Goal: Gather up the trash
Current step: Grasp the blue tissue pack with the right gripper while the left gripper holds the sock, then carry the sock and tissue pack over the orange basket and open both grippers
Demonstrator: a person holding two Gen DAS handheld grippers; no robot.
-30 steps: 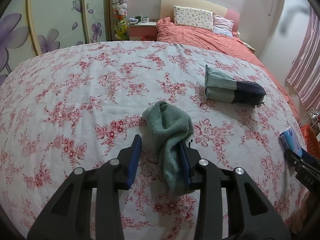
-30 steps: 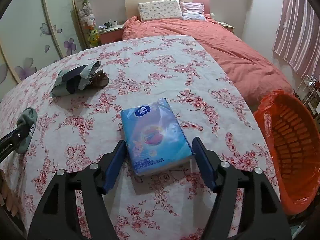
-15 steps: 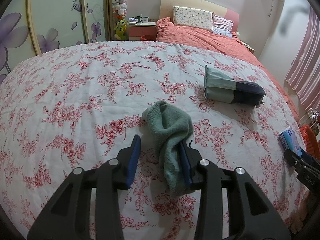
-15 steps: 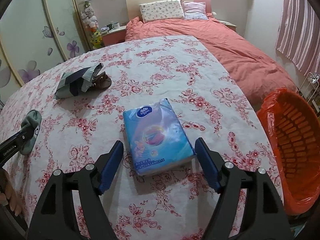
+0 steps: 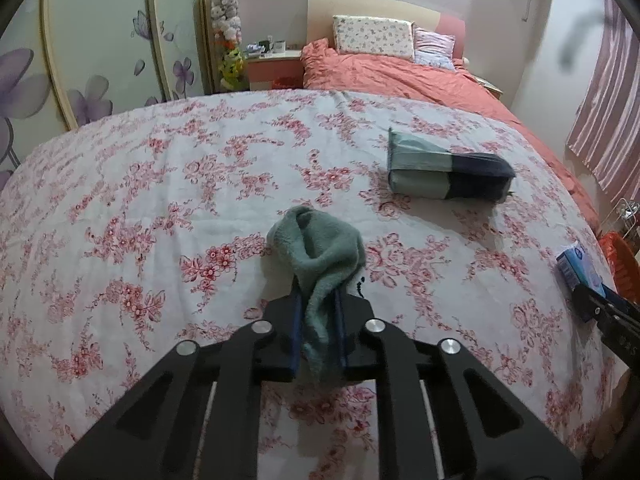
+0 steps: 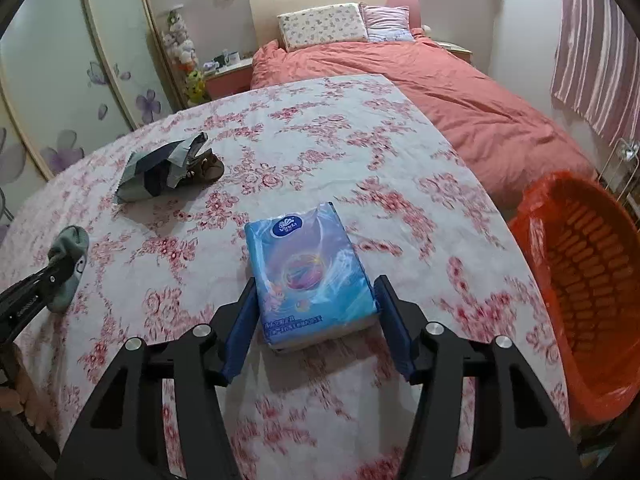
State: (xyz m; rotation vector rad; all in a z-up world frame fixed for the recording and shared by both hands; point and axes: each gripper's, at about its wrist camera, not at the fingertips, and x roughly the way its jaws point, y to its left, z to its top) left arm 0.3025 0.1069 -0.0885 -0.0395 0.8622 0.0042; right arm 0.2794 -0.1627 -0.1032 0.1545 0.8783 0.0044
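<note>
My left gripper (image 5: pixel 318 312) is shut on a green sock (image 5: pixel 320 248) that lies on the flowered tablecloth (image 5: pixel 160 208); the sock also shows in the right wrist view (image 6: pixel 68 258). My right gripper (image 6: pixel 316 300) is open, its jaws on either side of a blue tissue pack (image 6: pixel 308 268), close to it. The pack shows at the right edge of the left wrist view (image 5: pixel 578 266). An orange basket (image 6: pixel 588 280) stands beside the table on the right.
A grey and navy folded pouch (image 5: pixel 444 170) lies at the back of the table, also in the right wrist view (image 6: pixel 160 170). A bed with a salmon cover (image 6: pixel 420 76) stands behind. Wardrobe doors (image 5: pixel 100 60) are at left.
My left gripper's jaws have shut on the green sock. My right gripper's jaws have drawn in towards the tissue pack and moved slightly forward.
</note>
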